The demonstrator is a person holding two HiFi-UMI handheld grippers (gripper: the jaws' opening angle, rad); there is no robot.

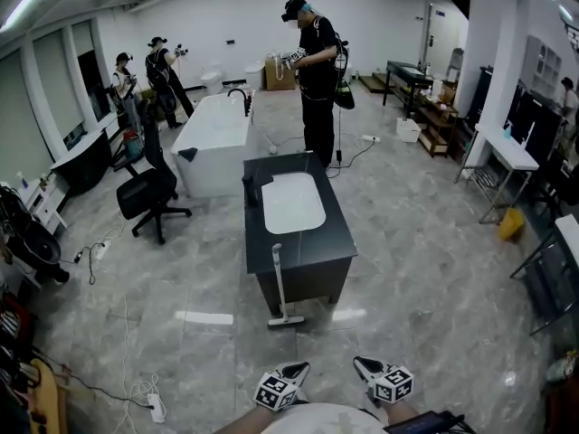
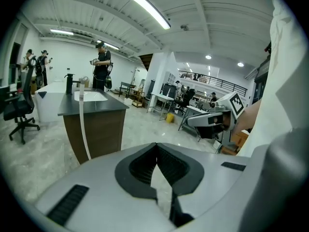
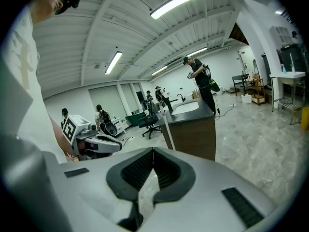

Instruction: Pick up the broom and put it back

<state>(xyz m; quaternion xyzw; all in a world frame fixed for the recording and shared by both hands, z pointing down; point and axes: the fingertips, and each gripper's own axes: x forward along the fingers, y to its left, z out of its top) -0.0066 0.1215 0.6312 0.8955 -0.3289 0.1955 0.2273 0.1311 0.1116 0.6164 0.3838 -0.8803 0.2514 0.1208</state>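
Nothing done yet: broom leans vs. the dark cabinet front, well ahead of you, w/ left gripper & right gripper both closed, empty, so pickup & put-back remain.

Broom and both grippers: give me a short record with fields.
broom: head on the floor, white handle leaning against the front of the dark cabinet
cabinet top: white basin
left gripper: fingers together, nothing held
right gripper: fingers together, nothing held
contact with broom: none, both grippers are apart from it
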